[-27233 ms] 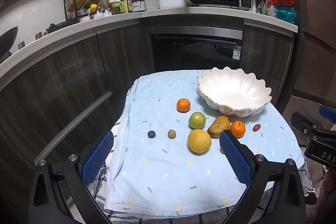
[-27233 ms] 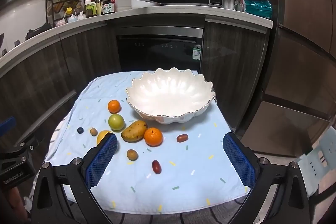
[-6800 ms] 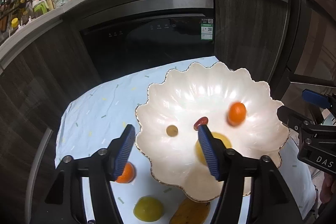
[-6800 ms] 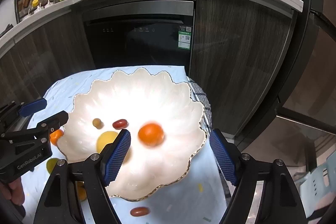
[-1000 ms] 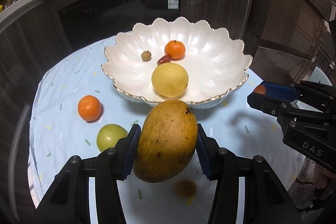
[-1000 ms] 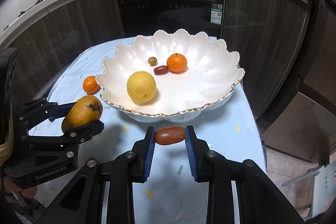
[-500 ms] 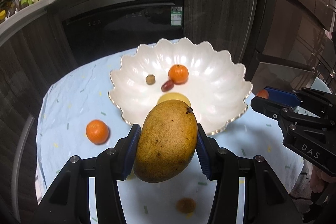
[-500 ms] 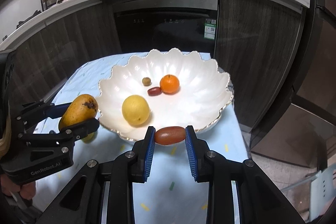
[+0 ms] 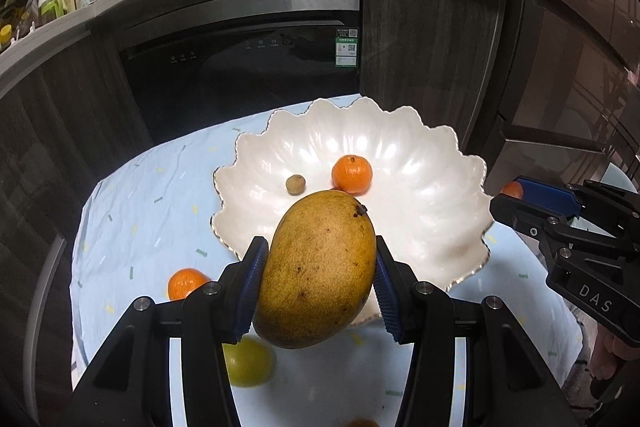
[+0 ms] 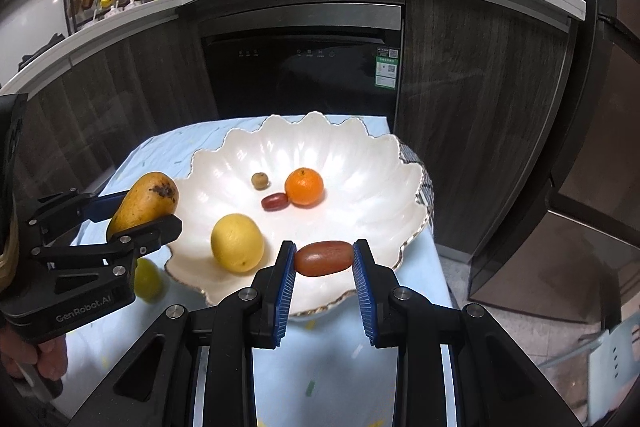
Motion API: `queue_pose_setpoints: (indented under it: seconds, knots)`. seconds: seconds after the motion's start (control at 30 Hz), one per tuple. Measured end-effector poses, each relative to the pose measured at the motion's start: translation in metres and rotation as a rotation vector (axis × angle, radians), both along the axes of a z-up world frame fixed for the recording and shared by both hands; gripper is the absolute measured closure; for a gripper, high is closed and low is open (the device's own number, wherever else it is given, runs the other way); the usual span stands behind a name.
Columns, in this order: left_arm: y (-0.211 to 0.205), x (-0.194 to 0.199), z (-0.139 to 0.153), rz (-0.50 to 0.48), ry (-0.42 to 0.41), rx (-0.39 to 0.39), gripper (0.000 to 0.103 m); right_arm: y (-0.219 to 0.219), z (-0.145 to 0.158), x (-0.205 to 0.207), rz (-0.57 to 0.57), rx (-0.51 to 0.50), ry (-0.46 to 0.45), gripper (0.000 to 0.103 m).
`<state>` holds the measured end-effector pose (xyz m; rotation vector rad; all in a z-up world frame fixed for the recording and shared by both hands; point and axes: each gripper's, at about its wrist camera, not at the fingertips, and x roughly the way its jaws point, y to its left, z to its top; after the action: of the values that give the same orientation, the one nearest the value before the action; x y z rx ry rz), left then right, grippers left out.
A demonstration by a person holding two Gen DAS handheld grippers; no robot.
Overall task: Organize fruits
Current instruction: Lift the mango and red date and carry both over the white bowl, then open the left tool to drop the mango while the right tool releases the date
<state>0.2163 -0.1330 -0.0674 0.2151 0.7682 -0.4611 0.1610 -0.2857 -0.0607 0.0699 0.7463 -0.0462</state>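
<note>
My left gripper (image 9: pixel 318 277) is shut on a yellow-brown mango (image 9: pixel 316 269) and holds it above the near rim of the white scalloped bowl (image 9: pixel 420 155). My right gripper (image 10: pixel 324 259) is shut on a red-brown date (image 10: pixel 324 258) above the bowl's (image 10: pixel 360 155) near edge. In the bowl lie a tangerine (image 10: pixel 304 186), a dark red date (image 10: pixel 275 201), a small brown longan (image 10: pixel 259 180) and a yellow lemon (image 10: pixel 237 242). The mango also shows at the left of the right wrist view (image 10: pixel 142 203).
On the light blue tablecloth (image 9: pixel 132 195) left of the bowl lie a second tangerine (image 9: pixel 186 283) and a green-yellow fruit (image 9: pixel 250 363); a small brown fruit (image 9: pixel 362 423) lies at the bottom edge. Dark cabinets and an oven (image 9: pixel 248 59) stand behind the table.
Both grippers have risen and moved forward toward the bowl with their fruit. The mango now hangs over the bowl's near rim and hides the lemon in the left wrist view.
</note>
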Motion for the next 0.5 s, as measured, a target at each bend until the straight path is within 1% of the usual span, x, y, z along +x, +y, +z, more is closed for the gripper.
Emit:
queue_pose_setpoints:
  seconds: [0.2, 0.5]
  knots:
    - [-0.002, 0.014, -0.002, 0.015, -0.006, 0.003, 0.053, -0.003, -0.003, 0.011, -0.011, 0.001, 0.006, 0.073]
    - [-0.003, 0.034, -0.012, 0.044, 0.008, 0.01, 0.053, -0.005, -0.01, 0.025, -0.023, 0.001, 0.02, 0.073]
